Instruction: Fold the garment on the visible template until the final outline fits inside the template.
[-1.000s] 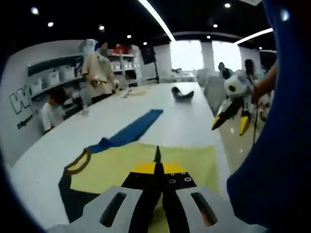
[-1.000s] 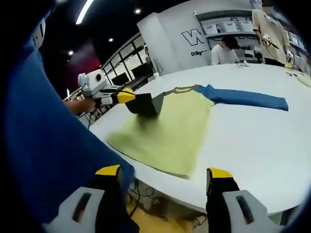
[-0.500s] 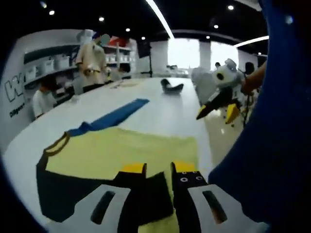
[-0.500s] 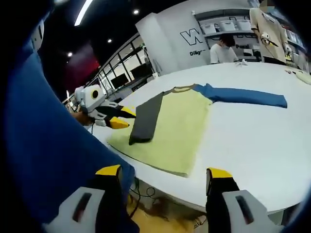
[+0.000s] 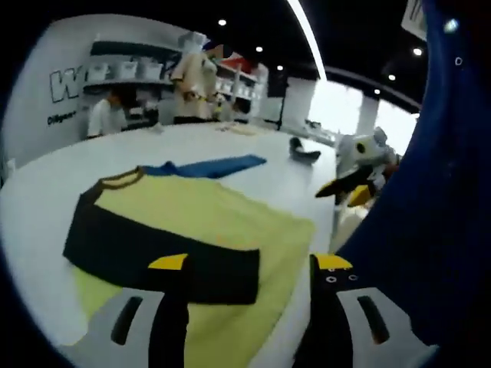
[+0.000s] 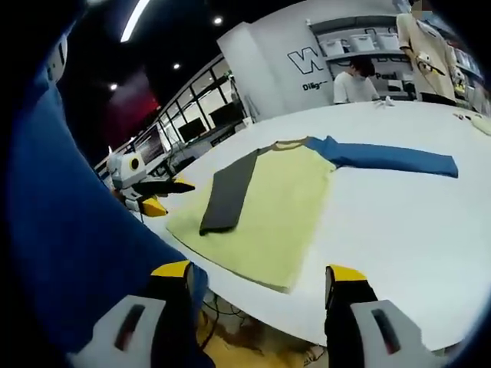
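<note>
A long-sleeved shirt with a yellow-green body (image 5: 222,222) (image 6: 276,203) lies flat on the white table (image 6: 399,230). Its dark sleeve (image 5: 153,257) (image 6: 229,192) is folded across the body. The blue sleeve (image 5: 211,166) (image 6: 391,157) stretches straight out over the table. My left gripper (image 5: 250,264) (image 6: 157,195) is open and holds nothing; it hangs off the table's near edge, short of the shirt. Over the near edge by the hem, my right gripper (image 6: 258,272) (image 5: 354,178) stands open and holds nothing.
A person's blue sleeve (image 5: 437,230) (image 6: 69,230) crowds one side of each view. A small dark object (image 5: 304,152) lies far down the table. People (image 6: 354,80) stand at shelves along the back wall.
My left gripper has opened and let go of the dark sleeve, which now lies folded across the yellow body. It has drawn back past the table edge. The right gripper has hardly moved.
</note>
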### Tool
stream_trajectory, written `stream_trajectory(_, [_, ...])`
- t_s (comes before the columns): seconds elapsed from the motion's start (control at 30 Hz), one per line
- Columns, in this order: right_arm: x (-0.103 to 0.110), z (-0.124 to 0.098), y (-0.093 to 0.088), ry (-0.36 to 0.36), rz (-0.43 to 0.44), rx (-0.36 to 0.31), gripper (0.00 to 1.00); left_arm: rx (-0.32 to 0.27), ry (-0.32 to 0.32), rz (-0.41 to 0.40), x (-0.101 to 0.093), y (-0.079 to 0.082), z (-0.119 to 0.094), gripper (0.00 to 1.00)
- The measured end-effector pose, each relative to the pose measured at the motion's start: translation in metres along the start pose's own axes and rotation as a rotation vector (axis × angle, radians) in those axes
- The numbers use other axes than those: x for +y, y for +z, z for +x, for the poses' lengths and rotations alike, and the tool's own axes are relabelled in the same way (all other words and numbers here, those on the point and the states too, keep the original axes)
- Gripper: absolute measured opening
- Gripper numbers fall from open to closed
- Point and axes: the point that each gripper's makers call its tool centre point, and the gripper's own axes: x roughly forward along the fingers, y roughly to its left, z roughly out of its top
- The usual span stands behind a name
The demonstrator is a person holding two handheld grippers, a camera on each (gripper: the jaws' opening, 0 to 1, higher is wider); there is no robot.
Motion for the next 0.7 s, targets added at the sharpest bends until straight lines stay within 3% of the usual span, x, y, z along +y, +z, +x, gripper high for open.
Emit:
stream_trajectory(0.17, [-0.002,0.001,-0.001,0.009,-0.004,0.0,0.67,0.061,-0.021,0.007,-0.004,-0.02,0.01,0.55])
stream_trajectory(0.37, [-0.002,-0.002,-0.002,0.006,-0.001,0.001,0.67,0.084,-0.064,-0.006,-0.021,-0.018,0.023,0.56])
stream_trajectory(0.6, [-0.004,-0.008,-0.004,-0.006,0.012,-0.003,0.67,0.17,-0.129,-0.035,-0.022,-0.051,0.031,0.62])
stream_trajectory(0.7, [-0.005,-0.011,-0.005,-0.011,0.016,-0.003,0.67,0.213,-0.174,-0.045,-0.034,-0.056,0.031,0.6])
